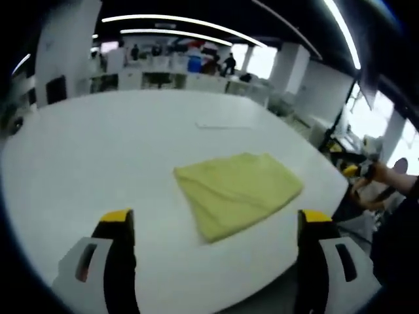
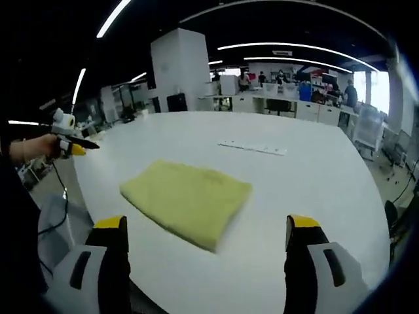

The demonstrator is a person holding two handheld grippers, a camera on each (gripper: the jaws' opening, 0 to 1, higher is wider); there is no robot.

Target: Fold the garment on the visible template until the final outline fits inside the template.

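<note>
Folded garment (image 1: pixel 237 192) on table (image 1: pixel 98 150)

You stand at a large white table (image 1: pixel 98 150) in an open office hall. Long ceiling light strips (image 1: pixel 170 23) curve over your head against a dark ceiling. Behind the table you see a wide white pillar (image 2: pixel 180 69), rows of white desks (image 2: pixel 314 108) with people at them, and bright windows (image 1: pixel 376 121) at one side.
</note>
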